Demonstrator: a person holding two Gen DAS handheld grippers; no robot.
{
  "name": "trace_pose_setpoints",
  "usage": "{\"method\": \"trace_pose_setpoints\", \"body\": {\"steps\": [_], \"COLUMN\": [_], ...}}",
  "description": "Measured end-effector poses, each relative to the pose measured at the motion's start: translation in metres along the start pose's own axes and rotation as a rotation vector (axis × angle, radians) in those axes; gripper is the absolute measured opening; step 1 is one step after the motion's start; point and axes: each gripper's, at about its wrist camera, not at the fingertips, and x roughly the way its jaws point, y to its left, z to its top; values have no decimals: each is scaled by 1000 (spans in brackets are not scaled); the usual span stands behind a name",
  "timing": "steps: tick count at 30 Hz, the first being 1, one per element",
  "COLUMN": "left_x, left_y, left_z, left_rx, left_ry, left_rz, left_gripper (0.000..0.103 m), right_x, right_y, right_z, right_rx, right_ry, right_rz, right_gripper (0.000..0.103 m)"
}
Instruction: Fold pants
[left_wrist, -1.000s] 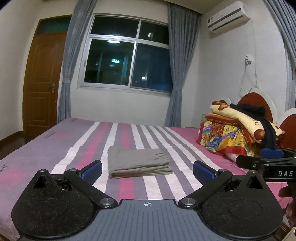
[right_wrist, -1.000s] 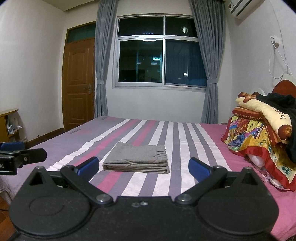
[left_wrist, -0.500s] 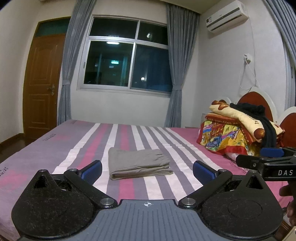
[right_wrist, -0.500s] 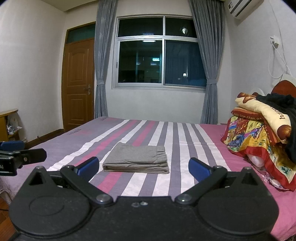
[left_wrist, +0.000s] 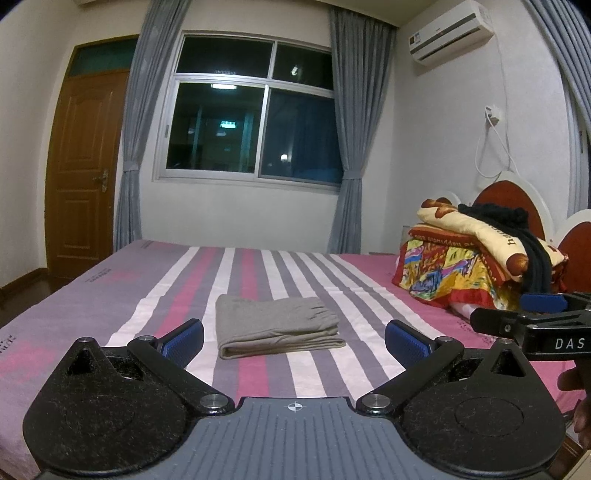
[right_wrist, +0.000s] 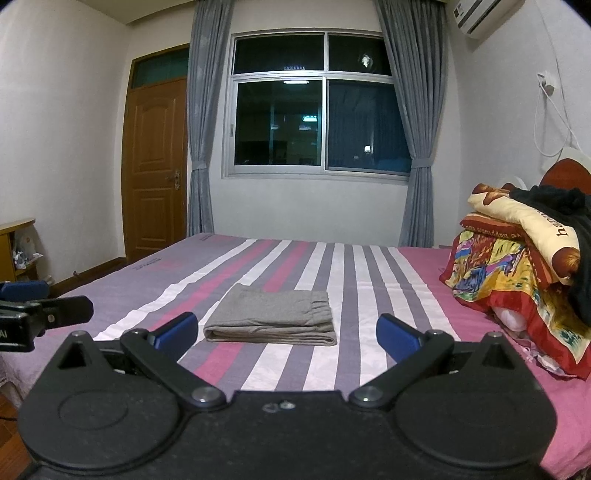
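Observation:
Grey pants (left_wrist: 275, 325) (right_wrist: 271, 317) lie folded into a neat flat rectangle on the striped bed (left_wrist: 147, 288) (right_wrist: 369, 266). My left gripper (left_wrist: 293, 338) is open, its blue pads wide apart, held back from the pants near the bed's front edge with nothing between them. My right gripper (right_wrist: 286, 332) is likewise open and empty, a short way in front of the pants. The right gripper (left_wrist: 532, 317) shows at the right of the left wrist view, and the left gripper (right_wrist: 37, 306) shows at the left of the right wrist view.
A pile of colourful quilts with a black garment on top (left_wrist: 476, 254) (right_wrist: 524, 251) sits at the bed's right by the red headboard (left_wrist: 517, 195). A wooden door (right_wrist: 155, 170), a window with grey curtains (left_wrist: 255, 125) and a small shelf (right_wrist: 18, 243) lie beyond.
Both views have tilted slightly; the pants and the open grippers stay as they were.

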Motion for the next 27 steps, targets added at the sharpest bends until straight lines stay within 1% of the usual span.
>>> {"method": "trace_pose_setpoints", "body": {"steps": [27], "left_x": [2], "left_y": [2], "left_z": [-2], "left_rx": [9], "left_ry": [3], "left_rz": [-3], "left_gripper": [103], "right_x": [1], "right_y": [3], "right_z": [-1], "right_rx": [0], "right_ry": [6], "right_rz": [-6], "right_gripper": [103]}}
